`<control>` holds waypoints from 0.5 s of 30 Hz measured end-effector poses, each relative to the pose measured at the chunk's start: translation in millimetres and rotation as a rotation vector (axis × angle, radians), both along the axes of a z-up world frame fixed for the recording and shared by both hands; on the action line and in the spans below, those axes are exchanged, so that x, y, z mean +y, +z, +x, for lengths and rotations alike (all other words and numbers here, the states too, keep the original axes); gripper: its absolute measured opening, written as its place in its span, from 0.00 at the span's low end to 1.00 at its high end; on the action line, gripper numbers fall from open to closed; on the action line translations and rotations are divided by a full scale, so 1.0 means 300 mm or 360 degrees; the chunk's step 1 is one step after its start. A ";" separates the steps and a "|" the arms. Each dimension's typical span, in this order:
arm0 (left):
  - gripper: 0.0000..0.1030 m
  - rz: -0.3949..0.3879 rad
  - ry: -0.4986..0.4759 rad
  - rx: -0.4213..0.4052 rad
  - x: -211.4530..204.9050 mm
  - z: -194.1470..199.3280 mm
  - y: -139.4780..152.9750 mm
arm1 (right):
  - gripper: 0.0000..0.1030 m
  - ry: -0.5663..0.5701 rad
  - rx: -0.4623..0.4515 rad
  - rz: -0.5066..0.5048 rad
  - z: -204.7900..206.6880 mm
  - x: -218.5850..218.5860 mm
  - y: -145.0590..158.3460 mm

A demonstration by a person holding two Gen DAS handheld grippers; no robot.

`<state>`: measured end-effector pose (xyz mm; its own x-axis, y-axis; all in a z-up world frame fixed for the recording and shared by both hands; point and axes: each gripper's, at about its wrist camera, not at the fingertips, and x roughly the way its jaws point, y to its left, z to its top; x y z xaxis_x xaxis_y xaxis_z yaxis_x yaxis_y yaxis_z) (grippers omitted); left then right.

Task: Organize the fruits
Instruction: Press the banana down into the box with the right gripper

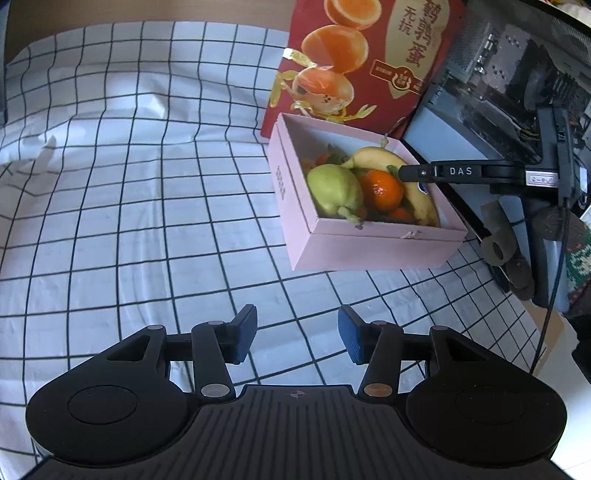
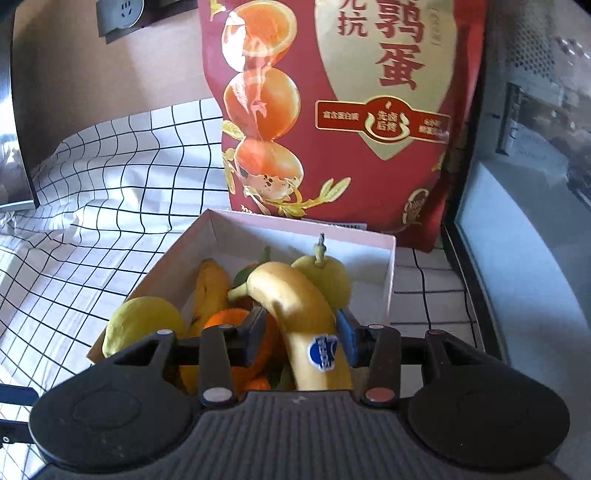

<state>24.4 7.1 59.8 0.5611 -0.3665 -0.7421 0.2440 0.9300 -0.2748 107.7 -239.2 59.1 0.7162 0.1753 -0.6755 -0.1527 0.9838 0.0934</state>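
Observation:
A pink box (image 1: 369, 251) on the checked cloth holds a green pear (image 1: 334, 188), an orange (image 1: 380, 188) and a banana (image 1: 376, 155). In the right wrist view the box (image 2: 369, 258) shows a stickered banana (image 2: 295, 295) lying on top of a second banana (image 2: 210, 291), an orange (image 2: 225, 319), a pear (image 2: 328, 277) and a yellow-green fruit (image 2: 144, 321). My right gripper (image 2: 304, 328) straddles the stickered banana; its right pad is against it, and a slim gap shows at the left pad. My left gripper (image 1: 297, 332) is open and empty over the cloth, short of the box.
A tall red snack bag (image 1: 351, 55) stands right behind the box. A computer case (image 1: 517, 74) with cables lines the right side. The checked cloth (image 1: 147, 184) spreads wide to the left. A wall socket (image 2: 118, 14) sits high at the back.

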 end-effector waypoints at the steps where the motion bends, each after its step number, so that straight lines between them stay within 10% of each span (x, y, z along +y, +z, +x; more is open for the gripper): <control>1: 0.52 0.0013 -0.0001 -0.0010 -0.008 0.002 -0.005 | 0.42 -0.0017 -0.0006 0.0013 -0.012 -0.006 0.000; 15: 0.52 0.0143 0.0098 -0.0164 -0.082 -0.021 -0.163 | 0.57 -0.0330 -0.0418 -0.0148 -0.416 0.074 0.031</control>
<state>18.3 -17.4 10.9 0.6557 -0.2635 -0.7076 0.2082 0.9639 -0.1661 -17.2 -217.1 68.4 0.8818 -0.0460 -0.4693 0.0446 0.9989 -0.0143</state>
